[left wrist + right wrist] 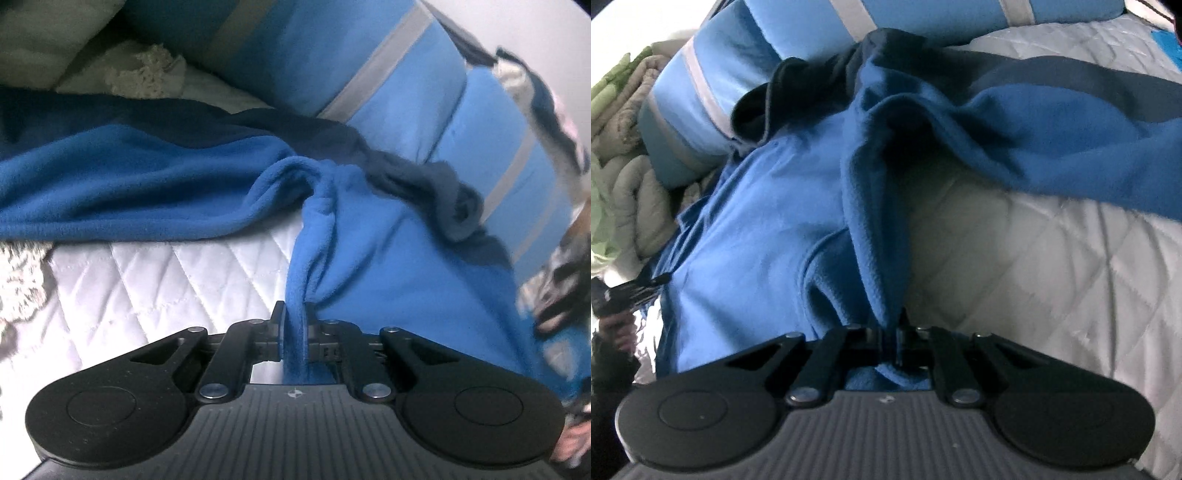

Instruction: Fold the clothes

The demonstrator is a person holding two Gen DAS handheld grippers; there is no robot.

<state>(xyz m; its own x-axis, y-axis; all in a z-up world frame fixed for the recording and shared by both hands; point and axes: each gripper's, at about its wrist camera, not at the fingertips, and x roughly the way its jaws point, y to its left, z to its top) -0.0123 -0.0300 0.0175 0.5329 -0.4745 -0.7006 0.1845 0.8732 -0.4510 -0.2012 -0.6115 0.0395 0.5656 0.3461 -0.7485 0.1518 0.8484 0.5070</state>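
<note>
A blue fleece garment (147, 177) with a dark navy band lies spread on a white quilted bed (147, 280). My left gripper (294, 325) is shut on a pulled-up fold of the fleece, which stretches taut from its jaws. In the right wrist view the same blue fleece garment (1034, 147) drapes over the quilt, and my right gripper (892, 332) is shut on a bunched edge of it. A lighter blue smooth layer (757, 229) lies to the left of that fold. The other gripper shows blurred at the right edge (561, 295) of the left wrist view.
A light blue pillow with grey stripes (369, 66) lies behind the garment. Cream lace-edged bedding (147, 70) sits at the back left. A green and beige quilted blanket (624, 147) is heaped at the left. A person's hand on the other gripper (617, 306) shows at the left edge.
</note>
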